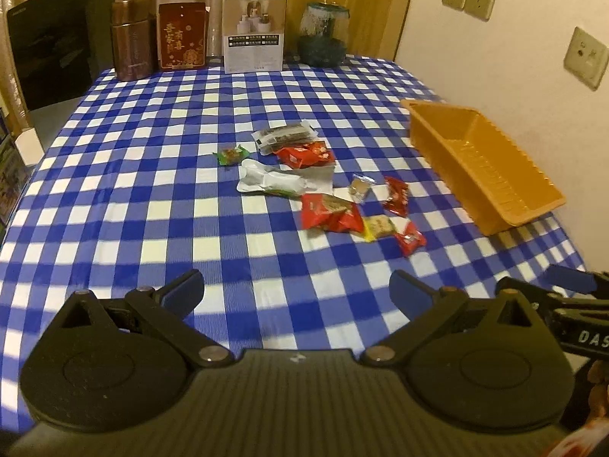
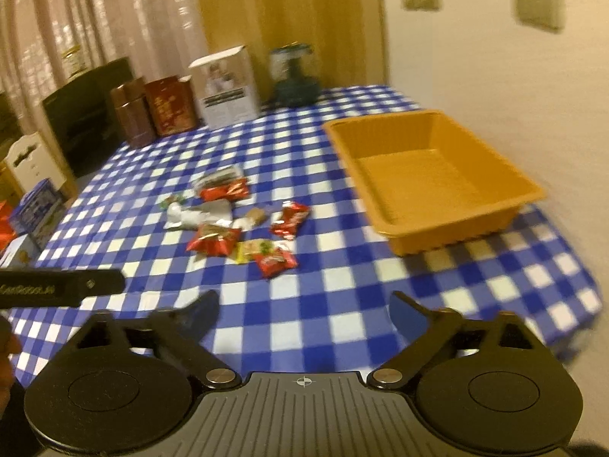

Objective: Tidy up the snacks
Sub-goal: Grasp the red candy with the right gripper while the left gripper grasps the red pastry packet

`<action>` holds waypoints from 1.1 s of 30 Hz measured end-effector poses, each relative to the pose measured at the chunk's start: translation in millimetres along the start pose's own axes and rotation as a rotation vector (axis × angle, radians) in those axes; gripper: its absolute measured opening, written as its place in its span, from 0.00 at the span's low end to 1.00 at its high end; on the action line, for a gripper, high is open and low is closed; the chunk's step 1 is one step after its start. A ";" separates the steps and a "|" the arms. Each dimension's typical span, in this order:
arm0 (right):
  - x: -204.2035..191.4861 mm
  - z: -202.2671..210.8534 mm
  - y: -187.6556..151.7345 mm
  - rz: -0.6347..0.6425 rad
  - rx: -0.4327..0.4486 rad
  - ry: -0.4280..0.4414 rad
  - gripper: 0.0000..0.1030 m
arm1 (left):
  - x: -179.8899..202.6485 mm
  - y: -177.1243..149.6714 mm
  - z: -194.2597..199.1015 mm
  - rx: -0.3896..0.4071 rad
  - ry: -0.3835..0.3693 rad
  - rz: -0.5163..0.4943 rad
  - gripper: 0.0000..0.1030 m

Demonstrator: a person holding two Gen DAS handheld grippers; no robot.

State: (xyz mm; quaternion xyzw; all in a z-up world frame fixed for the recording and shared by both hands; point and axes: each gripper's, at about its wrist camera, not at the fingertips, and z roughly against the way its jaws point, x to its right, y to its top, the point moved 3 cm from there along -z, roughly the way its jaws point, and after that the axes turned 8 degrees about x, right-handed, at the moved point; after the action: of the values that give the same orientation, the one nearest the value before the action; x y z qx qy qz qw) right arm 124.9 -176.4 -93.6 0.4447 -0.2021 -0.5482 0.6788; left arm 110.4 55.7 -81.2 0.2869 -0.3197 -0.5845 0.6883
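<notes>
Several snack packets lie in a loose pile mid-table: a red packet (image 1: pixel 330 213), a small red one (image 1: pixel 409 239), a dark red one (image 1: pixel 396 195), a silver-white wrapper (image 1: pixel 274 179), a green one (image 1: pixel 229 155). The pile also shows in the right wrist view (image 2: pixel 215 242). An empty orange tray (image 1: pixel 491 163) stands to the right by the wall; it also shows in the right wrist view (image 2: pixel 430 175). My left gripper (image 1: pixel 297 293) is open and empty, short of the pile. My right gripper (image 2: pixel 304 312) is open and empty, also short of the pile.
The table wears a blue-and-white checked cloth (image 1: pixel 152 190). At its far edge stand a brown tin (image 1: pixel 134 38), a red box (image 1: pixel 183 36), a white box (image 1: pixel 254 30) and a dark jar (image 1: pixel 323 34). A wall with sockets runs on the right.
</notes>
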 end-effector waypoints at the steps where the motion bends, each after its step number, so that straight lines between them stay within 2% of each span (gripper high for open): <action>1: -0.1 -9.4 -0.5 0.006 -0.007 0.011 0.83 | -1.9 1.3 -7.3 -0.002 -0.003 -0.004 1.00; 5: -2.3 -42.2 -0.5 0.047 -0.016 0.035 0.76 | -5.6 8.3 -35.2 0.004 -0.024 -0.024 0.95; 11: -7.9 -81.0 2.9 0.115 -0.027 0.072 0.66 | -5.5 21.6 -73.8 0.004 -0.059 -0.050 0.95; 16: -7.7 -102.5 2.6 0.150 -0.045 0.087 0.58 | -5.2 28.9 -95.9 -0.003 -0.076 -0.094 0.95; 19: -9.5 -113.3 0.0 0.184 -0.064 0.095 0.55 | -6.6 34.7 -108.6 -0.027 -0.097 -0.087 0.92; 22: -12.8 -120.1 -1.9 0.212 -0.072 0.107 0.54 | -4.0 38.5 -115.3 -0.027 -0.104 -0.118 0.91; 33: -17.1 -137.1 -5.1 0.248 -0.086 0.108 0.36 | 0.2 29.4 -125.5 -0.062 -0.147 -0.131 0.89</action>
State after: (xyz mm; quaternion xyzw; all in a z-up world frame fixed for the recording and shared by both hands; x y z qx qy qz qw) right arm 221.1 -108.2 -165.8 0.4156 -0.1949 -0.4434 0.7699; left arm 226.1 62.6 -137.7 0.2421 -0.3317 -0.6572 0.6321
